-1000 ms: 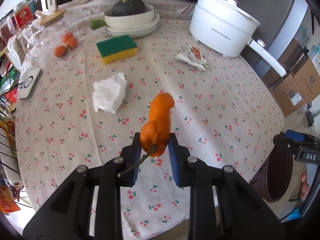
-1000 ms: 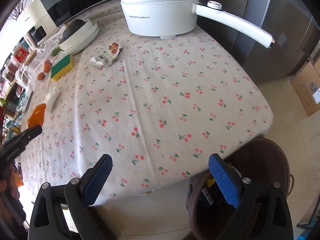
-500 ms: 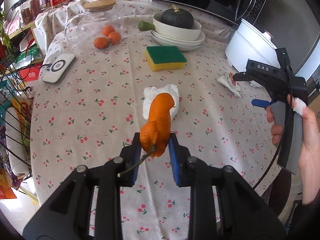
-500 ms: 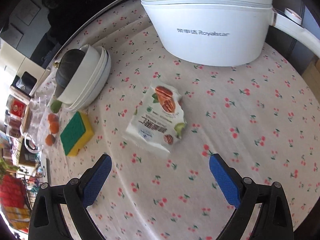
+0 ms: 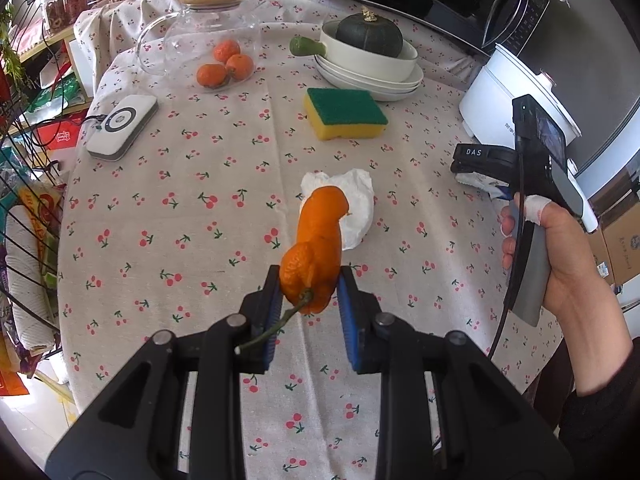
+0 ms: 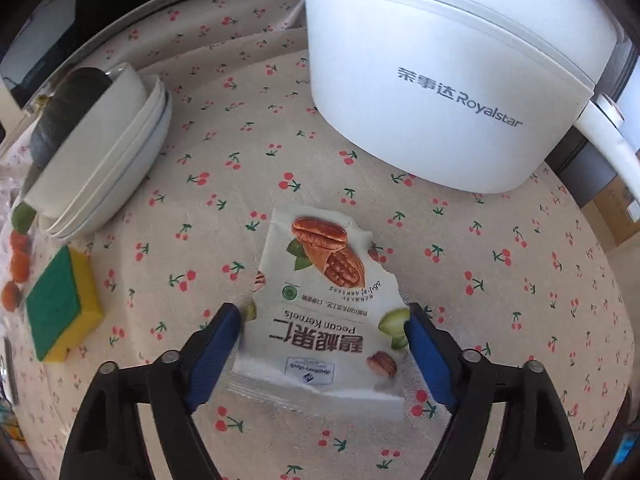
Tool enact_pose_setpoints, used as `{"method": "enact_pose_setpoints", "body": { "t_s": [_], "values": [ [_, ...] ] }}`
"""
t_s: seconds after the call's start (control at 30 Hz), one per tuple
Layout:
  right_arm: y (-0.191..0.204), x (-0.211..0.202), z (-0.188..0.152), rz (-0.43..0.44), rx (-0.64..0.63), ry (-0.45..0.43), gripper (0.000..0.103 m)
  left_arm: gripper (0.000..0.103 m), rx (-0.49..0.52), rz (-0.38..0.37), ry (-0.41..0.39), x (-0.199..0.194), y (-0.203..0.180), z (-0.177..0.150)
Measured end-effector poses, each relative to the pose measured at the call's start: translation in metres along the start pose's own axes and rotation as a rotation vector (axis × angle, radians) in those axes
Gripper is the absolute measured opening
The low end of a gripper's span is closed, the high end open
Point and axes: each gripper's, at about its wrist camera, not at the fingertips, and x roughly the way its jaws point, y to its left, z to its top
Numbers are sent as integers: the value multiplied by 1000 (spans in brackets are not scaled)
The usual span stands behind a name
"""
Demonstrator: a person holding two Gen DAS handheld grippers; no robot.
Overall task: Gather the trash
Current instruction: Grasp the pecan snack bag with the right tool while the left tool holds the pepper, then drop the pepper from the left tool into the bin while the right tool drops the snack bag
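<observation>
My left gripper (image 5: pixel 309 295) is shut on an orange peel (image 5: pixel 316 248) with a green stalk and holds it above the table. A crumpled white tissue (image 5: pixel 352 200) lies on the cloth just beyond it. My right gripper (image 6: pixel 325 330) is open, with its blue pads on either side of a torn pecan snack wrapper (image 6: pixel 326 308) that lies flat on the cloth. The right gripper also shows in the left wrist view (image 5: pixel 480 160), held by a hand at the right.
A white electric pot (image 6: pixel 452 80) stands just behind the wrapper. A green and yellow sponge (image 5: pixel 344 112), stacked white bowls with a dark squash (image 5: pixel 368 52), a glass jar with oranges (image 5: pixel 216 52) and a white device (image 5: pixel 122 126) sit farther back.
My right gripper has moved from the table's edge in over the table and down, so its open fingers now straddle the wrapper. The left gripper has turned left, still holding the peel.
</observation>
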Motion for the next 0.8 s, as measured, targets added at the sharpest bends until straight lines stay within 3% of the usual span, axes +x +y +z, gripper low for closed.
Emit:
{"method": "enact_pose_setpoints", "body": {
  "t_s": [0.17,0.27,0.47,0.8],
  "values": [
    [-4,-14,-17,21,-99,4,45,29,36,-27,-14,-8,-11,-5],
    [-12,-27,-36,37,-168,9,36,29,52,-51,-16,-12,-18,-10],
    [-54,-62,-69,107,-150,31,31,29,62,-100,-8,-22,-30,-20],
    [-134,-149,-135,164,-133,-17,31,29,156,-151,18,-33,-64,-45]
  ]
}}
